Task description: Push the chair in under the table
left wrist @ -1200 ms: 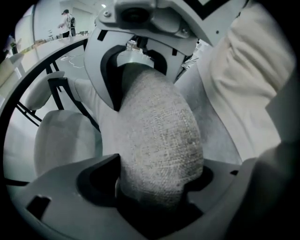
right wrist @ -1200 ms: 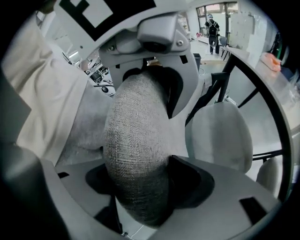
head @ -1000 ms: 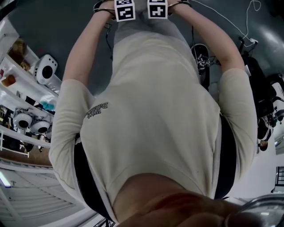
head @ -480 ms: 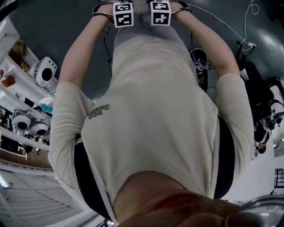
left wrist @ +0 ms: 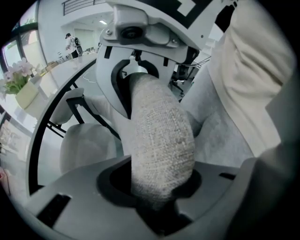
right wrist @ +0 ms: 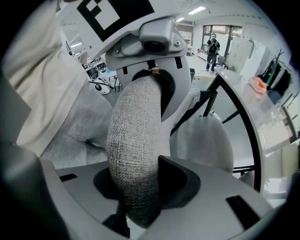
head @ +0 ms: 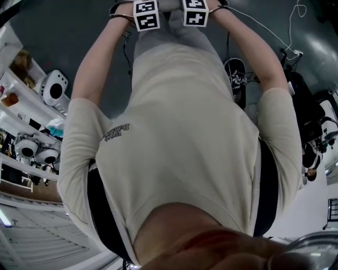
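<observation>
Left tongs (left wrist: 161,187), right tongs (right wrist: 136,197) closed (partway) on chair (left wrist: 159,136).

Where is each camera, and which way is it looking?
Head view: on the person's head, facing down at shirt, arms, marker cubes.
Left gripper view: on the left claw, looking along jaws that have just been closing on the chair back.
Right gripper view: on the right claw, jaws likewise closing on it.
Shared: chair back, shirt, each other's claw.

I see the chair's (left wrist: 161,140) rounded, padded back edge in grey woven fabric; the white, black-framed desk (right wrist: 269,112) stands beyond it.
</observation>
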Demonstrator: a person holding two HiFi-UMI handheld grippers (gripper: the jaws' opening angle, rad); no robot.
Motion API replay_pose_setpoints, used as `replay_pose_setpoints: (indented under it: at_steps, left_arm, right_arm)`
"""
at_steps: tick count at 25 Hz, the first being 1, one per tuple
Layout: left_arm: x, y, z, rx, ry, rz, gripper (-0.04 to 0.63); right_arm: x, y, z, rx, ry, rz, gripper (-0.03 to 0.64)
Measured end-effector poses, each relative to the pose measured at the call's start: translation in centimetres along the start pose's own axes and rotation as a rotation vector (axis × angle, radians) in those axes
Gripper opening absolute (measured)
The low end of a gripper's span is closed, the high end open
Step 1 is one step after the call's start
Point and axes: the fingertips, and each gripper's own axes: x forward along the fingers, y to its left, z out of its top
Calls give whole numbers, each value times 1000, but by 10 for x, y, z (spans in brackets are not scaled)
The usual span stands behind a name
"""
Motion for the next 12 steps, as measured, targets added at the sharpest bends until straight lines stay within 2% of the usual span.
replay_pose_setpoints:
  at_steps: [5, 12]
  left_arm:
    - [-7, 27, 2, 8, -2, 55, 132]
    - [-16, 50, -15, 41, 0, 87, 112]
  right_arm:
    - [-7, -26, -2, 0, -11, -37, 153]
    - [-4, -51, 15, -1, -64, -90, 146]
